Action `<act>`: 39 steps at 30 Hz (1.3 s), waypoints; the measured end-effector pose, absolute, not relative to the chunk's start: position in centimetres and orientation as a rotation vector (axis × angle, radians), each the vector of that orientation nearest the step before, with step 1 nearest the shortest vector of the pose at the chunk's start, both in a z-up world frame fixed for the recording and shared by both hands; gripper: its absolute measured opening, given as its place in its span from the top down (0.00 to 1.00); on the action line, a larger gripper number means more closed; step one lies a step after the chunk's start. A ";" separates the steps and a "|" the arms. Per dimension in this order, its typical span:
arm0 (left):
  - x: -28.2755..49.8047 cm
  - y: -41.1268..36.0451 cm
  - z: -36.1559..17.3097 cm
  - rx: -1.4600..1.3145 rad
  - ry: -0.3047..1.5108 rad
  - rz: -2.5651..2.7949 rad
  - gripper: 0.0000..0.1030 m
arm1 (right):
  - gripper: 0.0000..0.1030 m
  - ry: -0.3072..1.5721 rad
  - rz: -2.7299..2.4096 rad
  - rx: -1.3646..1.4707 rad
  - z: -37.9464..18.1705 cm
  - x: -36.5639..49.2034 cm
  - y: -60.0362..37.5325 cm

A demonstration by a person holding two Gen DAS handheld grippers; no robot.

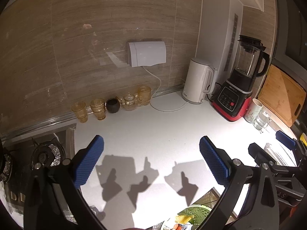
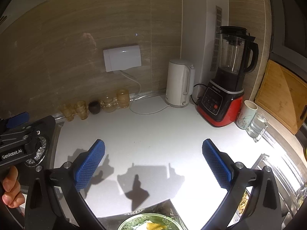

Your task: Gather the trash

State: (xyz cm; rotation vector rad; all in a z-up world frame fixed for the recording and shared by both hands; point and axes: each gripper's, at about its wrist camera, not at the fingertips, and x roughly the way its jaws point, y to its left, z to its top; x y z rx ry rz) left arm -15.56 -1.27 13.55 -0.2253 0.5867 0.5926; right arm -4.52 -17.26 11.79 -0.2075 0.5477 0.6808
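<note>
- over the white counter (image 1: 153, 134) both grippers hang with nothing in them
- left gripper (image 1: 151, 161) jaws spread wide, blue pads (image 1: 89, 163) apart, only shadows on the counter between them
- right gripper (image 2: 153, 164) jaws also spread wide, pads (image 2: 90, 164) apart, nothing clamped
- right gripper body shows at right edge of left view; left gripper body with a hand (image 2: 10, 187) on it shows at left edge of right view
- trash: green colander (image 2: 151, 222) at the near counter edge, just below the right gripper, yellow scraps (image 2: 153, 225) in it; same colander (image 1: 195, 213) low right in left view, partly hidden by the finger
- gas burner (image 1: 46, 153) with foil left of the counter
- back wall: amber glasses (image 1: 88, 109), dark bowl (image 1: 113, 105), glass teapot (image 1: 130, 100) in a row
- white kettle (image 1: 198, 80) beside red-black blender (image 1: 238, 88) in the corner, cord running to wall box (image 1: 146, 53)
- white cup (image 2: 246, 114) and clear mug (image 2: 257, 124) right of the blender, wooden board (image 2: 282, 94) leaning behind
</note>
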 end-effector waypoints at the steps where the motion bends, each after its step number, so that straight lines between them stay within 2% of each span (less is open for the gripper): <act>1: -15.5 -1.3 13.6 -0.226 0.586 0.591 0.08 | 0.02 0.547 0.680 -0.208 11.8 -4.6 -17.4; 39: -15.4 -1.7 13.5 -0.213 0.599 0.561 0.08 | 0.02 0.553 0.666 -0.210 11.6 -4.9 -18.1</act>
